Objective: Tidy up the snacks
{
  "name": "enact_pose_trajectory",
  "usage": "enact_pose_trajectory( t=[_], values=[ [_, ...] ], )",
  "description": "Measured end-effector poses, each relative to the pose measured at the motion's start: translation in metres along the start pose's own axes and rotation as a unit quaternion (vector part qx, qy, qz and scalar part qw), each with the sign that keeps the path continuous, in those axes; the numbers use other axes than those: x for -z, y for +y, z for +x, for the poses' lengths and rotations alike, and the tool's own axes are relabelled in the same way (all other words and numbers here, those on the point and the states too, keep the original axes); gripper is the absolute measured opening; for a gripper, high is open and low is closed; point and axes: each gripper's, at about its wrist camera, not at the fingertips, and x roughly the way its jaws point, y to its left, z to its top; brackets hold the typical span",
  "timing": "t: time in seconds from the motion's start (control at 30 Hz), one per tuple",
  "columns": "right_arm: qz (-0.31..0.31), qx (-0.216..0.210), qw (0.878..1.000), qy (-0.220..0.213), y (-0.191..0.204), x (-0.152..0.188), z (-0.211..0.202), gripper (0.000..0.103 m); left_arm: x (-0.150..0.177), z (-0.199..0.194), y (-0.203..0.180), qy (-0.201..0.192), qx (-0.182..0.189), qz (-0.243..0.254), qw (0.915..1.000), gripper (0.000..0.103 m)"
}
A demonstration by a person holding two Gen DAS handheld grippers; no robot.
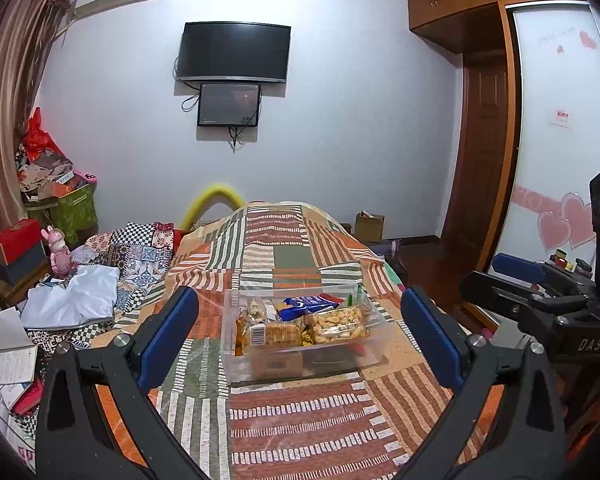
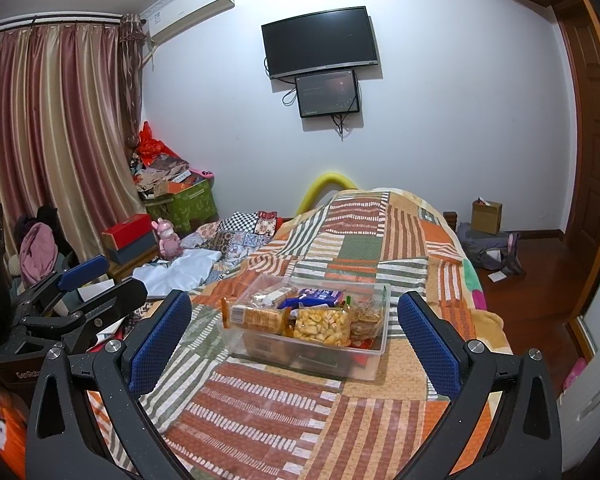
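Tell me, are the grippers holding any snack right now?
No. Both the left gripper and right gripper are open and empty. The snacks sit in the clear box on the bed.

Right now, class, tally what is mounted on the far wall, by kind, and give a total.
Screens: 2, the large television and the smaller monitor below it.
Air conditioners: 1.
Total: 3.
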Motion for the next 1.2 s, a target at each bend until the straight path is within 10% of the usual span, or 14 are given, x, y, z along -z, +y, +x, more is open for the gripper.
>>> enact_pose_trajectory(
  t=[1.2],
  values=[
    [0.002,-0.002,1.0,0.002,-0.0004,0.0,0.0012,0.103,-0.0011,0.0023,0.0016,0.003,0.015,-0.003,0.9999,0.102]
  ],
)
